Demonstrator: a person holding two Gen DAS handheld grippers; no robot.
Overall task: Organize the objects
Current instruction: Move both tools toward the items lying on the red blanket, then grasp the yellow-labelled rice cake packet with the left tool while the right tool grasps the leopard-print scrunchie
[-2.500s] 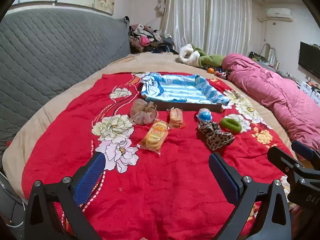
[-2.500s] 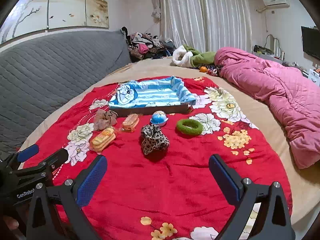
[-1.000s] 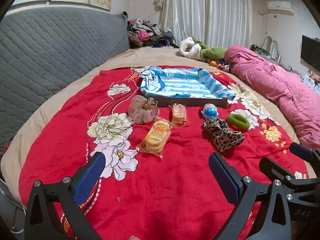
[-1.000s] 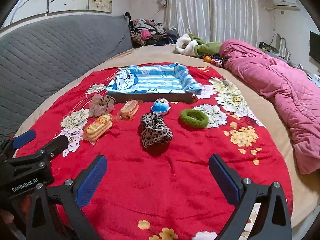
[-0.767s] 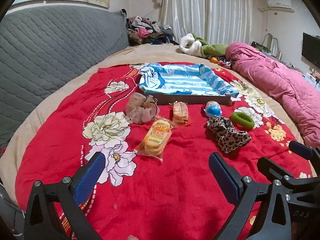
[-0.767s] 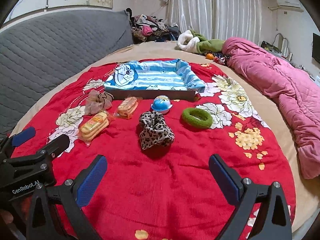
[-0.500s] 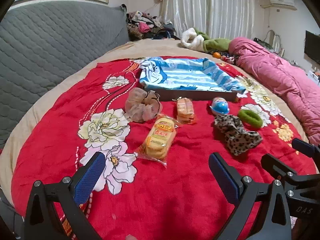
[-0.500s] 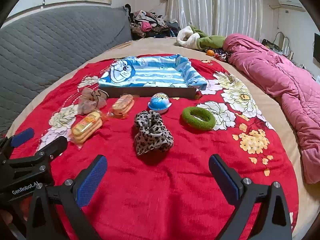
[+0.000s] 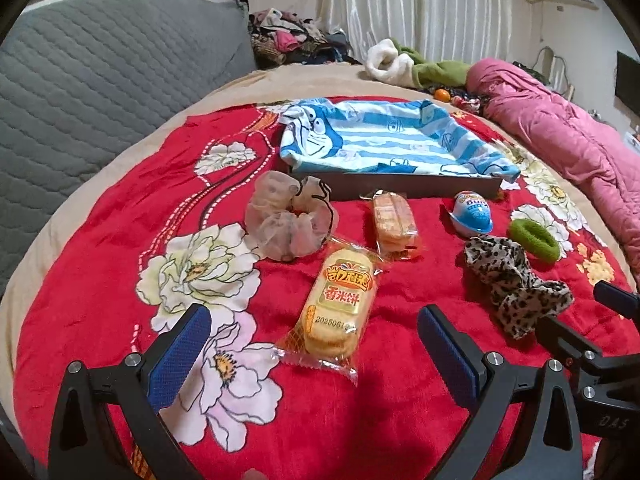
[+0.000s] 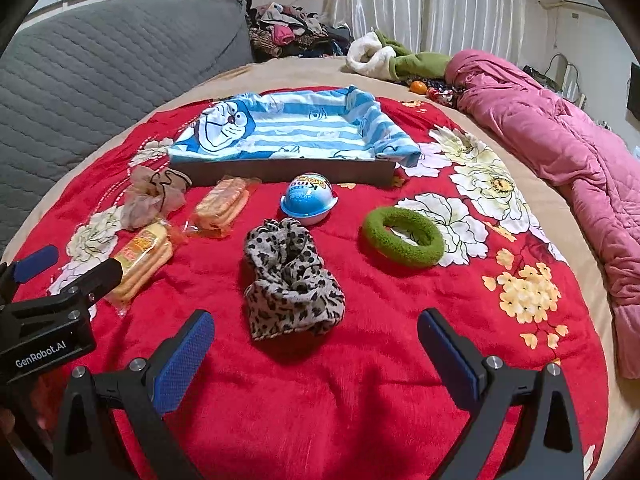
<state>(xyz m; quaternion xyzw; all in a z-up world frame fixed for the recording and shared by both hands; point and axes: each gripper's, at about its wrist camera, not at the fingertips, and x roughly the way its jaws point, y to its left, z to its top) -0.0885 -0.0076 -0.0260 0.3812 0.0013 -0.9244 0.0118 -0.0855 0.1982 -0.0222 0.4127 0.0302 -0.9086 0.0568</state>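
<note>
Right wrist view: red floral blanket (image 10: 360, 380) beneath white curtains (image 10: 432, 4)

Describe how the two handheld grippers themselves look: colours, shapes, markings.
Both are matte black frames with silver screws and blue textured pads on two splayed fingers. The left gripper carries white "GenRobot.AI" lettering on its body; the right gripper shows embossed "DAS".

A tray (image 10: 280, 174) is sitting far on the blanket (image 10: 360, 380). Nearer it, a scrunchie (image 10: 154, 196), cracker pack (image 10: 222, 206), egg toy (image 10: 308, 200) and ring (image 10: 402, 236) are lying left to right. Nearer still, a second pack (image 9: 338, 308) is lying left of a patterned scrunchie (image 10: 292, 280).
</note>
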